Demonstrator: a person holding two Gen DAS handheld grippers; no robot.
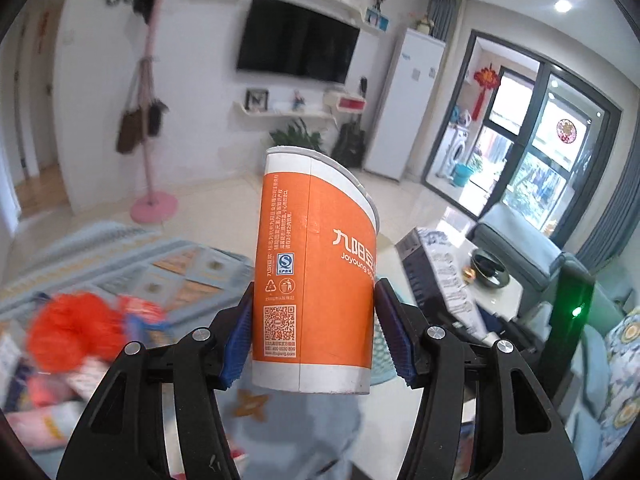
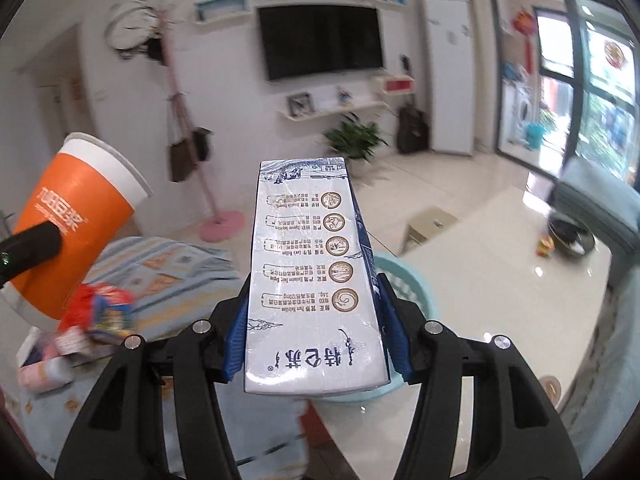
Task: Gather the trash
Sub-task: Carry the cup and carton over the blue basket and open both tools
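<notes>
Left tool (image 1: 314, 336) grips a tapered paper cup (image 1: 316, 268); right tool (image 2: 314, 332) a boxy carton (image 2: 312, 288).

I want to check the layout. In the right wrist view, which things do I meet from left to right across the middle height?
Orange cup → pink stand base → milk carton → beige box → dark bowl on the white table.
</notes>
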